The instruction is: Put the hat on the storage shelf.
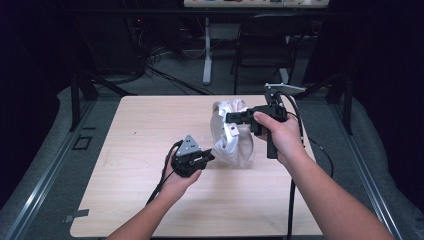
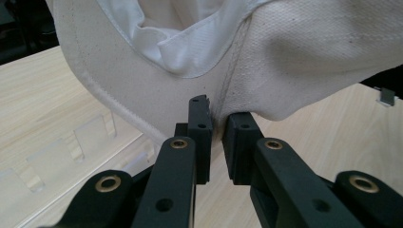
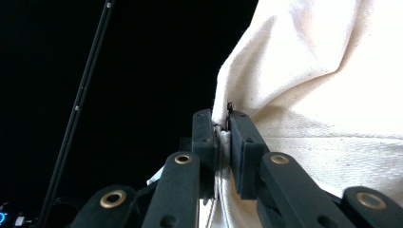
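A cream canvas cloth item (image 1: 227, 142) with a stitched rim and a white lining (image 2: 190, 47) stands bunched near the middle of the wooden table (image 1: 140, 130). My left gripper (image 1: 210, 156) is at its lower left and pinches a seam of the canvas (image 2: 304, 61) between nearly closed jaws, the gripper (image 2: 217, 128) low over the tabletop. My right gripper (image 1: 231, 119) grips the upper edge from the right. In the right gripper view that gripper (image 3: 222, 130) is shut on a fold of the canvas (image 3: 323, 95), which is lifted against a dark background.
A clear notched plastic piece (image 2: 57, 152) lies on the table left of the cloth. A small metal clip (image 2: 387, 97) shows at the right. Behind the table stand a dark chair (image 1: 265, 45), a white desk leg (image 1: 207, 50) and black stands. Cables (image 1: 162, 175) trail from both grippers.
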The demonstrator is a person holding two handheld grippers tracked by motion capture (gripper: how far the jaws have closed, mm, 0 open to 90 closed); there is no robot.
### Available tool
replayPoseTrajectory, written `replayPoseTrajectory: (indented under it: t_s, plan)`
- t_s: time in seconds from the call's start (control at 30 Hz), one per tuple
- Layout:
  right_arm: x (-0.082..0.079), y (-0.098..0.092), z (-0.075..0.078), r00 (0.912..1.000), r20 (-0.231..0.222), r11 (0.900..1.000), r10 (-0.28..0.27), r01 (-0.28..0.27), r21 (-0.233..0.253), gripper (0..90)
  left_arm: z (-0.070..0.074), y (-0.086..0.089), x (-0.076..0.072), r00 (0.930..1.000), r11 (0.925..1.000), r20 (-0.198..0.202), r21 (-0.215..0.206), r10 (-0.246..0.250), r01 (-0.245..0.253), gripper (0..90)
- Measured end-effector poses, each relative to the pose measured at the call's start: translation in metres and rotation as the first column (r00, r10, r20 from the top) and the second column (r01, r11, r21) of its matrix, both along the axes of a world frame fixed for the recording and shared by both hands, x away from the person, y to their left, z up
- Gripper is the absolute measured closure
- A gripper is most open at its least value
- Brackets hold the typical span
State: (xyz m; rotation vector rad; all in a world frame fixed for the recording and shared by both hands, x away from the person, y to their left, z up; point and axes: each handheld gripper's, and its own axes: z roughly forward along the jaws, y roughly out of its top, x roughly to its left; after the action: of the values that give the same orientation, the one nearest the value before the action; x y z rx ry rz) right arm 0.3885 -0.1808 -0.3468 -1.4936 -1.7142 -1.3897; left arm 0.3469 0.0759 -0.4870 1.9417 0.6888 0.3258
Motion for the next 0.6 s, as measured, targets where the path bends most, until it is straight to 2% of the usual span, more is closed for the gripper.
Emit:
replayPoseTrajectory:
  t_s: [0.33, 0.6]
  plan:
    - [0.003, 0.0, -0.005, 1.0, -0.008, 1.0, -0.002, 0.002, -0.003, 82.0, 0.002, 0.006, 0.009, 1.0, 0.9997, 0.0, 0.026, 0.0, 0.0, 83.0]
    - [0.004, 0.003, -0.009, 0.9999, -0.011, 1.0, -0.001, 0.001, -0.01, 82.0, -0.002, 0.007, 0.014, 0.9994, 0.9988, -0.011, 0.036, -0.032, 0.032, 83.1]
